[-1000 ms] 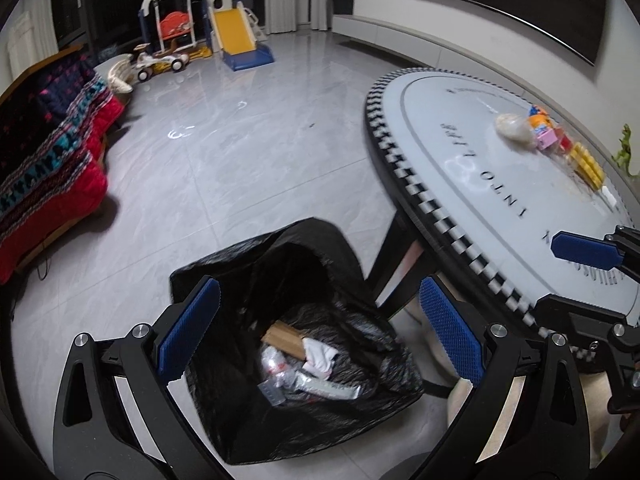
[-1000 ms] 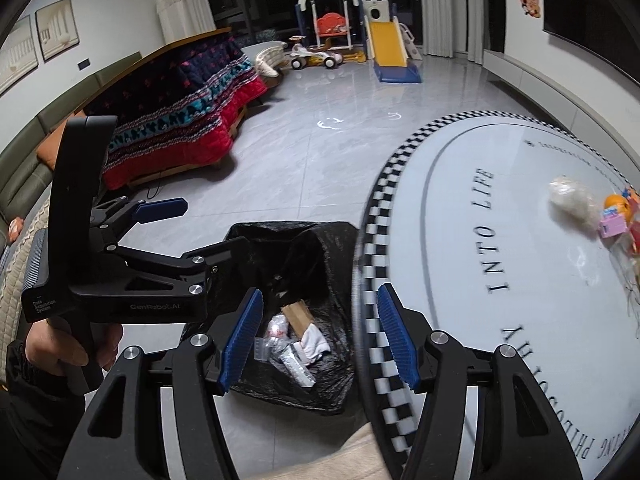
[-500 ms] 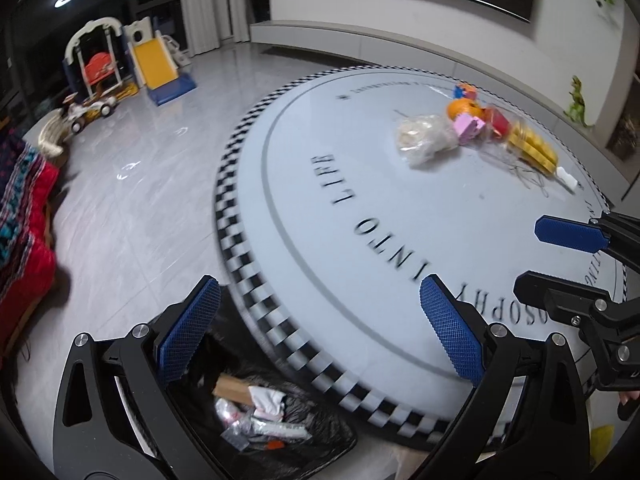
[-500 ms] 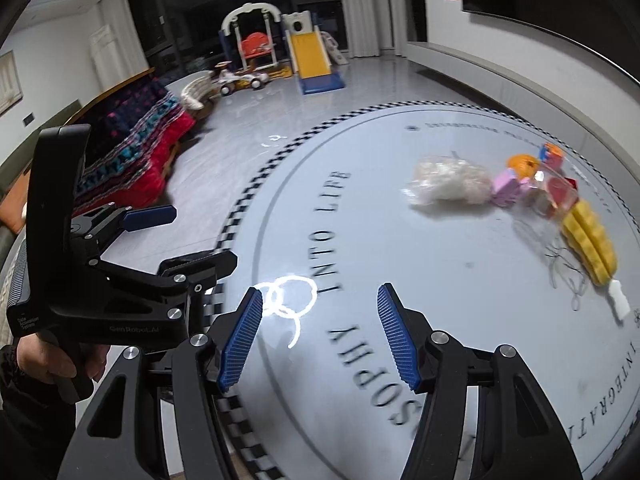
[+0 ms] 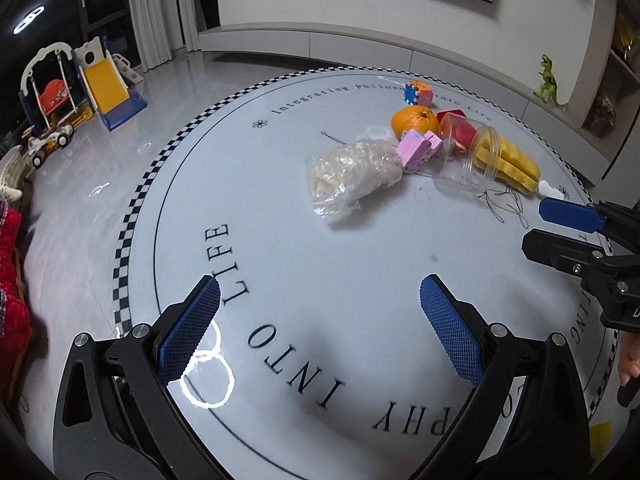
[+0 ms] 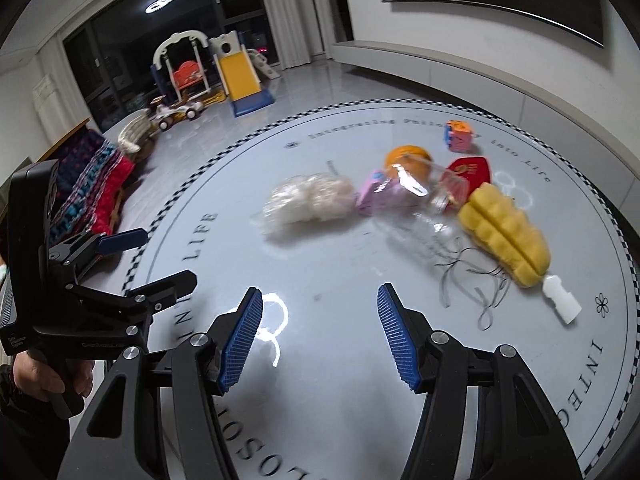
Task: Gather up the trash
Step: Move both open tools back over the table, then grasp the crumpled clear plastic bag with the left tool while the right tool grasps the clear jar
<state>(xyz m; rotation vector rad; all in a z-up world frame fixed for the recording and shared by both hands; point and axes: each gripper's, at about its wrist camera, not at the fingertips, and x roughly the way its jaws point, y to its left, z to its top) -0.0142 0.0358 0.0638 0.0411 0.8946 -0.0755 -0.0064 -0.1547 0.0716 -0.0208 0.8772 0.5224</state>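
A crumpled clear plastic bag (image 5: 352,176) (image 6: 308,200) lies near the middle of the round white table (image 5: 280,264) (image 6: 340,360). Right of it a clear plastic jar (image 5: 466,160) (image 6: 424,224) rests on its side, with thin dark threads (image 5: 504,204) (image 6: 472,284) and a small white piece (image 6: 560,300) nearby. My left gripper (image 5: 320,324) hovers open over the table's near side, nothing between its fingers. The right gripper (image 6: 320,332) is also open and empty, short of the jar; it shows at the right edge of the left wrist view (image 5: 560,224).
An orange (image 5: 414,120), a pink block (image 5: 418,150), a red item (image 6: 468,170), a yellow ridged toy (image 6: 504,236) and a coloured cube (image 6: 460,136) crowd the table's far side. A play slide (image 6: 240,76) and red blanket (image 6: 92,200) stand across the grey floor.
Both grippers swung from above the black trash bag on the floor to over the table; the bag has left view and the table's items are now ahead. Jaws stayed open.
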